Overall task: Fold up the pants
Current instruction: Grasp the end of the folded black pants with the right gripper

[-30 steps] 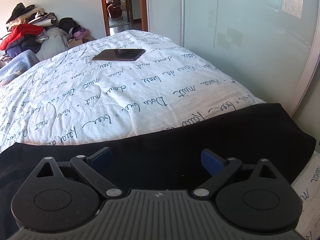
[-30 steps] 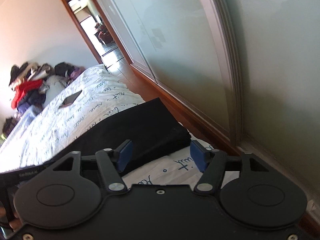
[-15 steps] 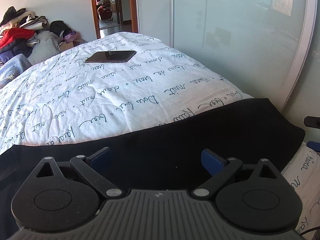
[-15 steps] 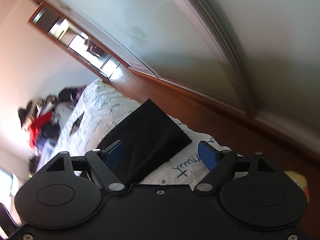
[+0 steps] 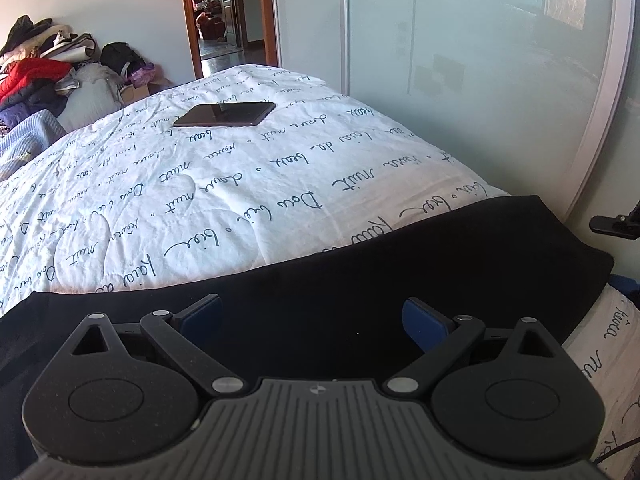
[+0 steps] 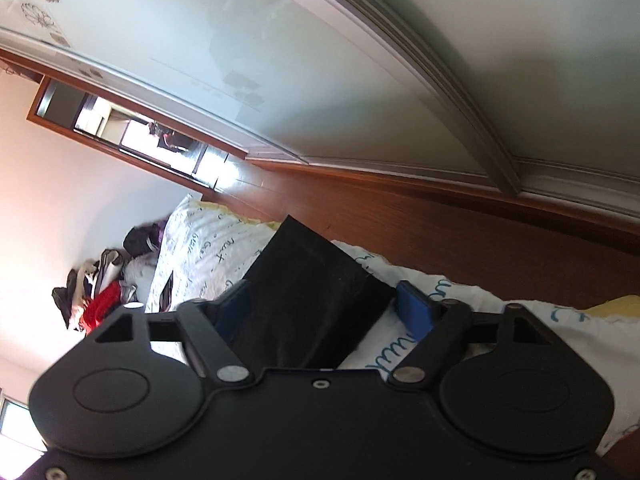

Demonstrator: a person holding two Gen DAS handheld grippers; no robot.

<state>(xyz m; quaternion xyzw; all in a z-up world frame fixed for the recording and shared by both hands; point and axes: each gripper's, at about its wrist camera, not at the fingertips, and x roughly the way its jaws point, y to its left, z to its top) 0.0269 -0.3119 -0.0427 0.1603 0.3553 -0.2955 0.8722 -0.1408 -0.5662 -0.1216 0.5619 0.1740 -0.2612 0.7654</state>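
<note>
One pair of black pants (image 5: pixel 360 280) lies across the near end of the bedspread (image 5: pixel 200 200); one tablet (image 5: pixel 224 114) farther up. Left gripper (image 5: pixel 312 316) gapes over the pants, gripping nothing. Right gripper (image 6: pixel 326 312) straddles the pants' corner, jaws just narrowed, pads not pressing.

Both wrist views low over bed (image 5: pixel 248 184) (right seemingly rolled).
</note>
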